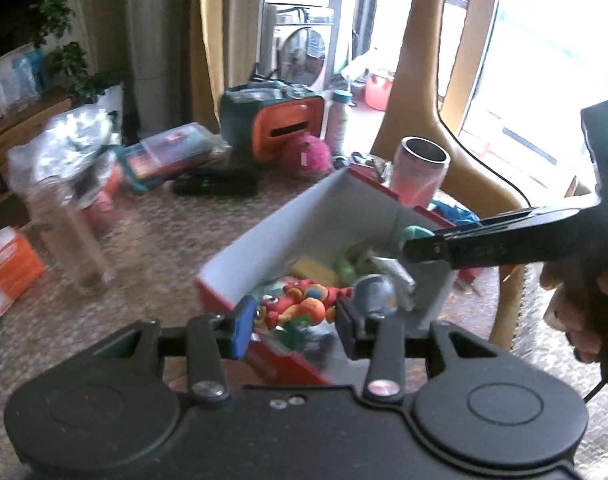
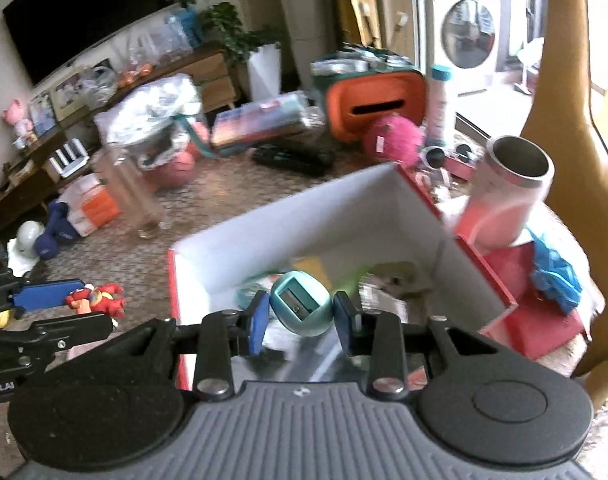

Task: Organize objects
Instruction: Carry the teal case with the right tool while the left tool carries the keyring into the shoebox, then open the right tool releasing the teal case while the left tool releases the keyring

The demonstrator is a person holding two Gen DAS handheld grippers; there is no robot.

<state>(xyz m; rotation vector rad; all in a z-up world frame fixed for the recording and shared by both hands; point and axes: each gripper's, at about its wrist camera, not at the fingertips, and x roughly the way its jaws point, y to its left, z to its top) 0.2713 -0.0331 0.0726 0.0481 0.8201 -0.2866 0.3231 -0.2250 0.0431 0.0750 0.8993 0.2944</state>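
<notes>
While over box (image 2: 304, 216), sharpener (image 2: 300, 309) sits clamped between right jaws.

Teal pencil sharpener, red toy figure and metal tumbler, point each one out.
Teal pencil sharpener (image 2: 300, 309), right wrist view, front face by the blade slot.
Red toy figure (image 1: 300, 305), left wrist view, its body.
Metal tumbler (image 2: 503, 204), right wrist view, pink side wall.

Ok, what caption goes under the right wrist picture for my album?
Right gripper holds a teal pencil sharpener over the red-and-white box.
</notes>
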